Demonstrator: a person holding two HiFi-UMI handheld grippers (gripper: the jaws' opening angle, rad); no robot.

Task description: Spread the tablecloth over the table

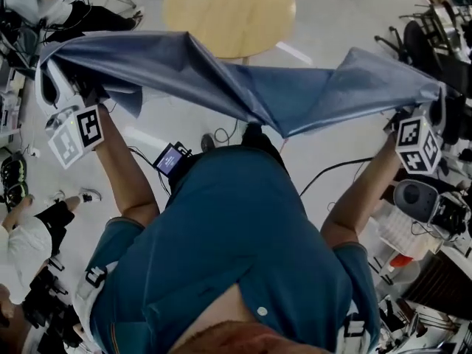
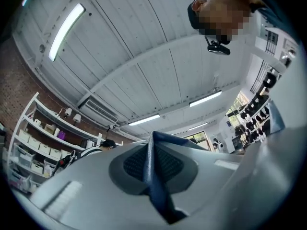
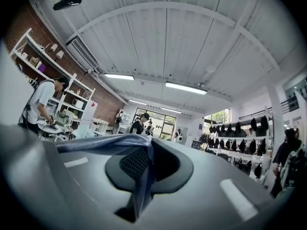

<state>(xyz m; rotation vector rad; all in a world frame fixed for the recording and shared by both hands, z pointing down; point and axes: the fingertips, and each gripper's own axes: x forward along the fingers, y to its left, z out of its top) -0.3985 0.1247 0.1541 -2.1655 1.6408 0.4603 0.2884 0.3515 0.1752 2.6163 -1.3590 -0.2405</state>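
A blue-grey tablecloth [image 1: 243, 87] hangs stretched in the air between my two grippers, sagging in folds at its middle. It is held above and in front of a round wooden table [image 1: 230, 9], whose near edge it partly covers. My left gripper [image 1: 53, 76] is shut on the cloth's left corner; in the left gripper view the blue fabric [image 2: 152, 171] runs pinched between the jaws. My right gripper [image 1: 436, 102] is shut on the right corner, and the fabric [image 3: 141, 176] shows clamped between its jaws and trails off to the left.
Cluttered benches with equipment [image 1: 435, 205] stand close at the right, and cables [image 1: 332, 169] lie on the floor. A person [image 1: 44, 6] sits at the far left beside more gear. Shelving [image 3: 57, 80] and other people [image 3: 139, 124] are seen further off.
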